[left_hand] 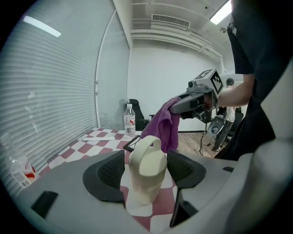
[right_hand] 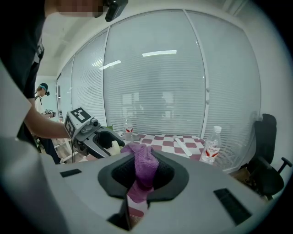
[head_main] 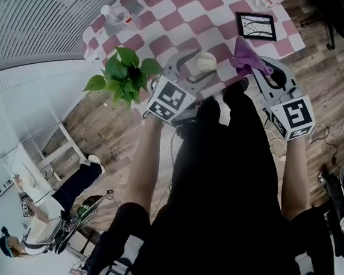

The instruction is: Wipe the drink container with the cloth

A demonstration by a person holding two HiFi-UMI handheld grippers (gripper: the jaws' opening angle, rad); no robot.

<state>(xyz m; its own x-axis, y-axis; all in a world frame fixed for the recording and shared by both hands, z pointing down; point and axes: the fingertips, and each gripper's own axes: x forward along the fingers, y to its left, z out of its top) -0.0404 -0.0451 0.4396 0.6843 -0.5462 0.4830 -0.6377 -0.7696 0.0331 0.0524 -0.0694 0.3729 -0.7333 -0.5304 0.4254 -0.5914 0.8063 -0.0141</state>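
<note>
Purple, soft and limp: pinched in the right gripper, jaws almost fully together on the cloth, one bunch standing ahead of the pads and a tail hanging below them. Clamped between both dark pads of the left gripper: the cream drink container, tilted a little, loop handle uppermost. Impossible to tell whether lifted clear of the checked table underneath. From the left gripper, cloth just beyond and above the container, apparently not yet touching it.

Looks rigid and smooth-skinned, so probably slippery under a sideways rub and apt to twist in a two-point hold. No telling whether full, so weight unknown. Best held as now, across the broad body under the lid, not by the thin loop. Likely calls for a firm squeeze there during wiping.

No stiffness in the cloth: folds and drags freely. Better pressed on with the bunched end, in short strokes along the free faces, well clear of the left pads.
</note>
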